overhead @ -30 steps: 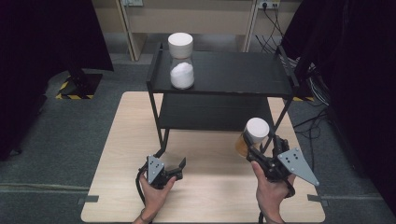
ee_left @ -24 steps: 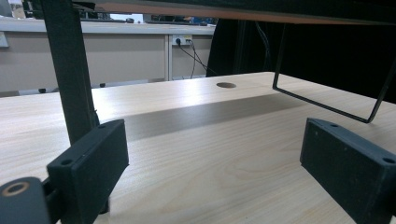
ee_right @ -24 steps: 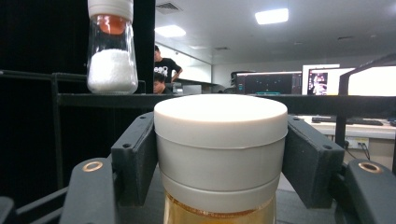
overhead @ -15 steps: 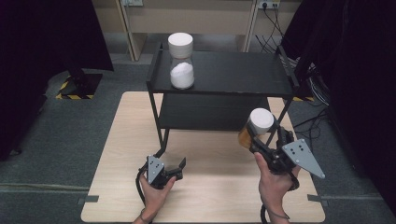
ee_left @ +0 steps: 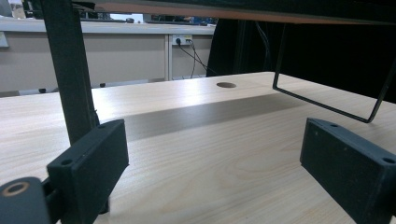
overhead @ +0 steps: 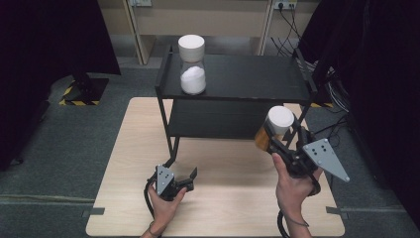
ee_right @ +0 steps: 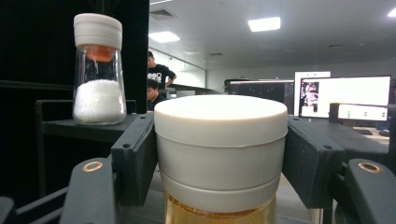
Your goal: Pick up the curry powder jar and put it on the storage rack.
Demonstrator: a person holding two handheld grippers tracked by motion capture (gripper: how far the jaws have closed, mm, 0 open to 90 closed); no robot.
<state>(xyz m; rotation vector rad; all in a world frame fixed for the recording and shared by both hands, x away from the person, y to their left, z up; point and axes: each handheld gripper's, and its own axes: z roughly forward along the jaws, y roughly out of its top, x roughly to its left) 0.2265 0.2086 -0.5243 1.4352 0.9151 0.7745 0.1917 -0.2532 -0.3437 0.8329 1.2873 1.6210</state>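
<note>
Since a second ago, the right gripper [overhead: 281, 141] has lifted its amber jar [overhead: 273, 130] higher beside the black shelf [overhead: 237, 79], at the shelf's near right corner; the left gripper [overhead: 187, 179] stays put, jaws apart and empty, on the table [overhead: 237, 198]. From the left gripper view, bare wood lies between the jaws. From the right gripper view, both jaws clamp the jar's white lid [ee_right: 220, 140], the salt jar [ee_right: 99, 70] standing far left.

The amber jar [ee_right: 219, 154] is cut off at six o'clock in the right gripper view, its base and contents hidden between the jaws; from the high view the right gripper [overhead: 277, 141] covers its lower side, so its fill is untellable
</note>
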